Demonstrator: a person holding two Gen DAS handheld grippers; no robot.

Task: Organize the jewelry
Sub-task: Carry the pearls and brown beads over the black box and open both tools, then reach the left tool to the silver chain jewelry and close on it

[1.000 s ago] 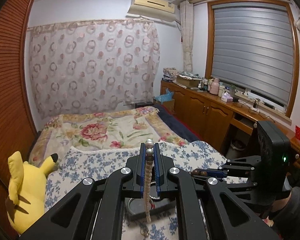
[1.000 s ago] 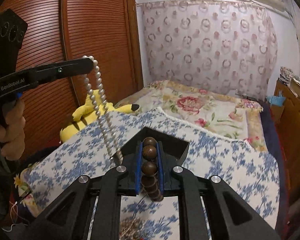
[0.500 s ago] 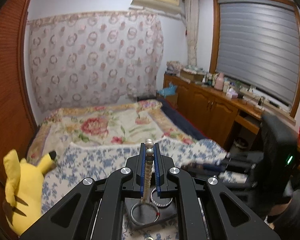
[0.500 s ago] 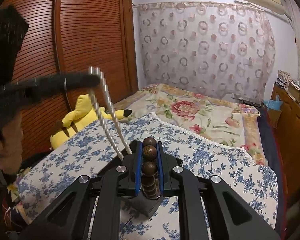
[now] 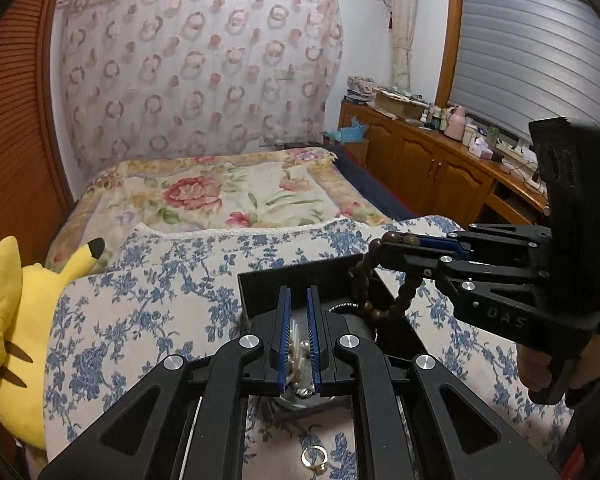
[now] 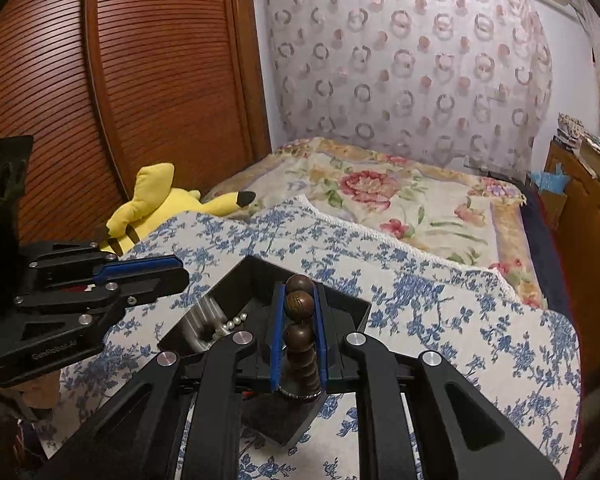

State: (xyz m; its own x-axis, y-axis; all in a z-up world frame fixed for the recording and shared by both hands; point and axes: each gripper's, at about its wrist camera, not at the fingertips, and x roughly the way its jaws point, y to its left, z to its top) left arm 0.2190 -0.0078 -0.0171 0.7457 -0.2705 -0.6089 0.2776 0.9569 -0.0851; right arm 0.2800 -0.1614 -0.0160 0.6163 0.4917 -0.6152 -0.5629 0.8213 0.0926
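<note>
A black jewelry box (image 5: pixel 300 280) lies open on the blue-flowered bedspread; it also shows in the right wrist view (image 6: pixel 256 276). My left gripper (image 5: pixel 298 292) hangs over the box with its jaws slightly apart and nothing between the tips. The pearl necklace (image 5: pixel 302 356) lies in the box below it, and its pearls (image 6: pixel 232 324) show beside silver bangles (image 6: pixel 200 320). My right gripper (image 6: pixel 300 292) is shut on a brown wooden bead bracelet (image 6: pixel 298 304). The bracelet (image 5: pixel 384 304) dangles from it into the box.
A gold ring (image 5: pixel 315 458) lies on the bedspread near the box's front. A yellow plush toy (image 5: pixel 16 320) sits at the bed's left edge beside a wooden wardrobe (image 6: pixel 100 80). Wooden cabinets (image 5: pixel 440 168) run along the right wall.
My left gripper has come down over the box and let go of the pearl necklace, which now lies in the box. My right gripper has lowered the bead bracelet toward the box.
</note>
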